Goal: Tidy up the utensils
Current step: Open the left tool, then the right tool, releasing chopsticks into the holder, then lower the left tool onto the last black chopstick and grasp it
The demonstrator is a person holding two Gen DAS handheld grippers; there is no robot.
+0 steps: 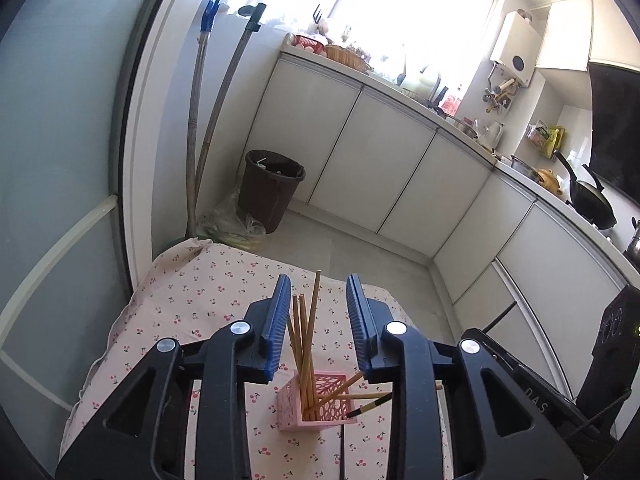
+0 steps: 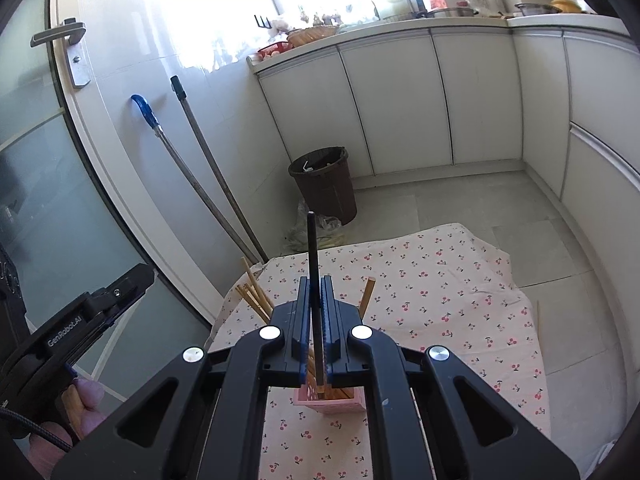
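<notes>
You are mid-way through loading the pink perforated plastic holder (image 1: 316, 402), which stands on the cherry-print cloth (image 1: 208, 304) covering the bench, toward its near edge. Your right hand-held gripper (image 2: 316, 320) is clamped on a dark slender chopstick (image 2: 311, 248), held upright directly above the holder (its lower end is hidden behind the fingers). Your left hand-held gripper (image 1: 318, 320) has its jaws apart; the tops of several wooden chopsticks (image 1: 304, 344) rise between them, but the pads press on none.

The holder already carries a cluster of those wooden chopsticks leaning toward the bench's left side, plus a few tipped the other way, one with a dark tip (image 1: 368, 407).

Next, I judge, you should lower the dark chopstick straight into the open part of the holder, then part the right jaws once it rests inside.
</notes>
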